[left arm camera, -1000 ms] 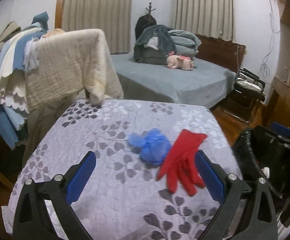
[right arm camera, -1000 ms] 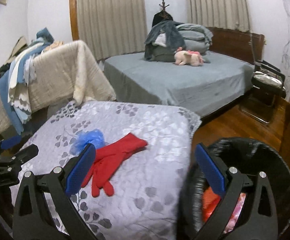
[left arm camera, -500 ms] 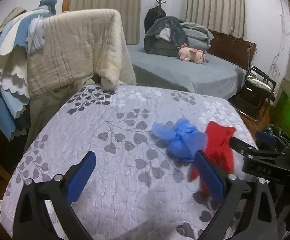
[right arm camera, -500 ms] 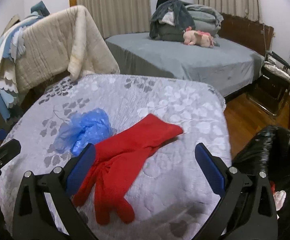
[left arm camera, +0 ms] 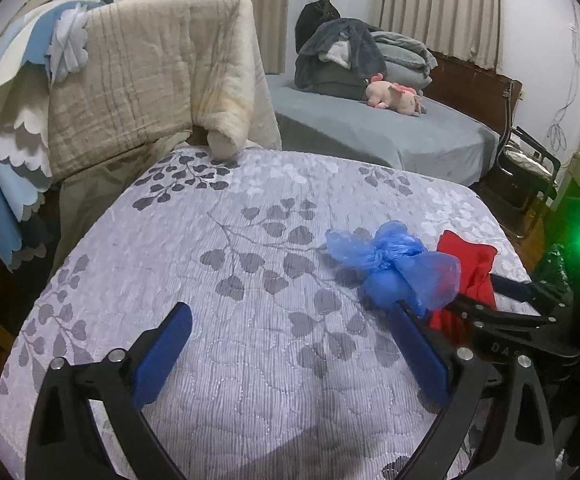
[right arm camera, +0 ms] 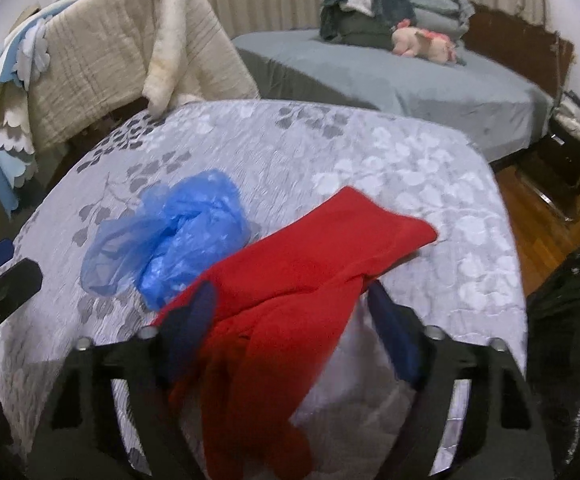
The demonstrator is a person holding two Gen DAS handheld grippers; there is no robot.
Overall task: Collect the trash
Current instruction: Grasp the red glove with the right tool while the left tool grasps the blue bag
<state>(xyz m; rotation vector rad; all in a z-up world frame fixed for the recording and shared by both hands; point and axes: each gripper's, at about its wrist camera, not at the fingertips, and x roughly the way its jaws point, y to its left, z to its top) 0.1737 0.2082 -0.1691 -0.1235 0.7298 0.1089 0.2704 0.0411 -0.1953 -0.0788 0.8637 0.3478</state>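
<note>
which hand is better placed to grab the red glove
Right. The right hand-held gripper already straddles the red glove, jaws closing around it. The left hand-held gripper sits open over bare quilt, beside the blue bag.

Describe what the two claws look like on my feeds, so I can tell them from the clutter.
Both match: the left claw and the right claw each have a black, forked plastic frame with silver screw heads and two flat blue pads. The right one's frame bears pale lettering, partly readable. No cables, sleeves or hands show.
</note>
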